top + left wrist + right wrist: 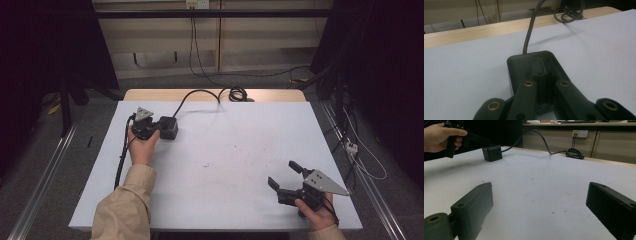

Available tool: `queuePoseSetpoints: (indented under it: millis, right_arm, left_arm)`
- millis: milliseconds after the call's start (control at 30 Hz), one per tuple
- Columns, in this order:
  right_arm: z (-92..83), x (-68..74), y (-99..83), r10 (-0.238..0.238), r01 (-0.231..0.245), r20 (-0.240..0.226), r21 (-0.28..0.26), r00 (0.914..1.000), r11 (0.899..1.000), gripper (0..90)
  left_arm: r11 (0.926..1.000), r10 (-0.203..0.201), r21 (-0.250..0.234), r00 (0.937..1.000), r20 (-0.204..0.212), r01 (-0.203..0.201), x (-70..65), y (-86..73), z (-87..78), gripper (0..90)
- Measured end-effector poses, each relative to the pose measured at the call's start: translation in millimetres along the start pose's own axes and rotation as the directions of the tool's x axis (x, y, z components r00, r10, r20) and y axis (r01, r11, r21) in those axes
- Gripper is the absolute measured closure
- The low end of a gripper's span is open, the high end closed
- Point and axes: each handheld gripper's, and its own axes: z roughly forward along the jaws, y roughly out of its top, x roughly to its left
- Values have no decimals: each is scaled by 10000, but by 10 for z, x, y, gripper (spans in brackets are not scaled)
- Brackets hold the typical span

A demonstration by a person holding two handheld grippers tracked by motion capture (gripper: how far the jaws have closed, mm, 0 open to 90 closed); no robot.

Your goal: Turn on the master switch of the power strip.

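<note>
A black power cube (170, 129) with a thick black cable (192, 95) sits at the table's back left. My left gripper (158, 125) reaches it from the left. In the left gripper view its jaws are pressed together, and the left gripper (544, 65) lies over the top of the cube (519, 65), with nothing between the jaws. My right gripper (282, 173) is near the front right edge, held just above the table, with its jaws wide apart. Between the jaws of the right gripper (540, 192) lies bare table; the cube (492, 152) stands far off.
The cable runs to a coil (237, 93) on the wooden strip at the back edge. The white tabletop (225, 150) has a few small specks near its middle. A beige-sleeved forearm (125, 205) crosses the front left. Metal rails flank the table.
</note>
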Motion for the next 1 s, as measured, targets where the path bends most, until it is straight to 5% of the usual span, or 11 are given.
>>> queuePoseSetpoints:
  millis: [1000]
  right_arm:
    - [-4, -9, -6, 37, -37, 5, -7, 10000, 10000, 65]
  left_arm:
    - [9998, 110, 193, 9996, -261, -105, -48, 18, 7, 900]
